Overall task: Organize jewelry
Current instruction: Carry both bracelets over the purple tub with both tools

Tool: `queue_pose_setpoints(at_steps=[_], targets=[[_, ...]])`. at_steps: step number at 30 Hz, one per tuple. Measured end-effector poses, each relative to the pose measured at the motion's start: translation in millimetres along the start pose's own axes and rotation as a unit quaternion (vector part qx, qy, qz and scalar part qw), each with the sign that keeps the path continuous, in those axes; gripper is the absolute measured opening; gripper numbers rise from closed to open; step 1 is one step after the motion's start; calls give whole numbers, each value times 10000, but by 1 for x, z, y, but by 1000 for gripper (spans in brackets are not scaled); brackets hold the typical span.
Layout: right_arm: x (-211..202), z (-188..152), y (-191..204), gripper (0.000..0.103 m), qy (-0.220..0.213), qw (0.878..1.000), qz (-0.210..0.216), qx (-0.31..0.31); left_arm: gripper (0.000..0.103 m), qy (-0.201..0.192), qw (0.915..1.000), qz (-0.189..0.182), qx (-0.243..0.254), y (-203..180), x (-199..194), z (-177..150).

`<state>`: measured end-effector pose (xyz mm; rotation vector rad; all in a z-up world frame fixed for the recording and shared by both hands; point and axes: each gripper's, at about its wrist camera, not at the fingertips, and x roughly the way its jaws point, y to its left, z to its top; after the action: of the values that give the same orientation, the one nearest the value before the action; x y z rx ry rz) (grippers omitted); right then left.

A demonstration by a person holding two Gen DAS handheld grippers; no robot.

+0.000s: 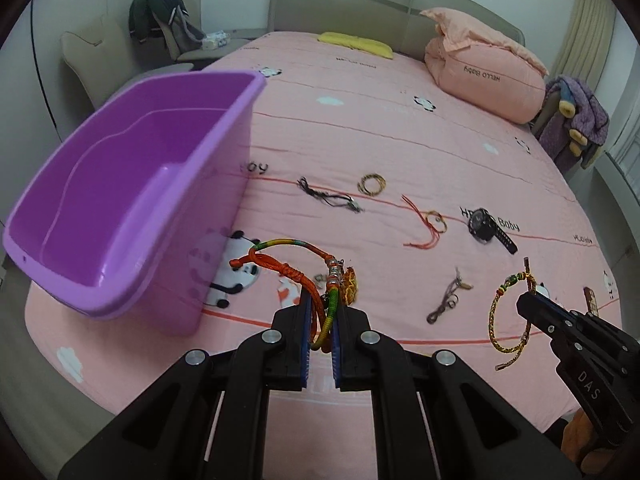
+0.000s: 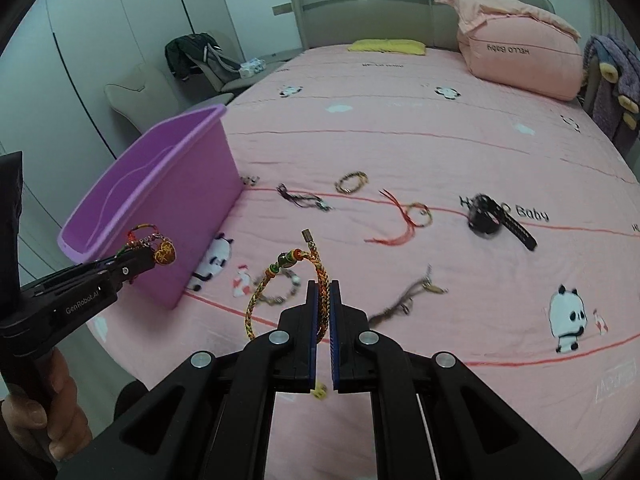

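A big bed [image 1: 400, 128] with a pink sheet fills the room. The sheet has pandas and clouds on it. A pink pillow [image 1: 480, 64] sits by the headboard, and a chair [image 1: 120, 60] with clothes stands to the left.

A purple bin [image 1: 120, 208] sits on the sheet at the left. It looks empty inside.

The left claw [image 1: 320, 312] pinches an orange cord bracelet [image 1: 296, 256] with beads and a gold charm, held up off the sheet beside the bin. The right claw [image 2: 323, 292] pinches a yellow braided bracelet [image 2: 260, 296], also in the air.

More bracelets and a black watch [image 1: 486, 226] lie spread on the sheet.
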<state>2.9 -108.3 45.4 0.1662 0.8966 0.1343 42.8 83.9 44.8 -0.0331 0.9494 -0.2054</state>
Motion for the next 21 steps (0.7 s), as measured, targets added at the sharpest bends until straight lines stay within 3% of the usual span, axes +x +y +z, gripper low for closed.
queue_pose_setpoints(at_steps=[10, 21], targets=[[27, 89, 106, 5, -414, 9936, 787, -696, 9, -551, 9938, 836, -490, 94, -32, 64], [86, 128, 189, 5, -133, 9879, 1138, -1046, 9, -431, 9849, 1347, -995, 175, -13, 80]])
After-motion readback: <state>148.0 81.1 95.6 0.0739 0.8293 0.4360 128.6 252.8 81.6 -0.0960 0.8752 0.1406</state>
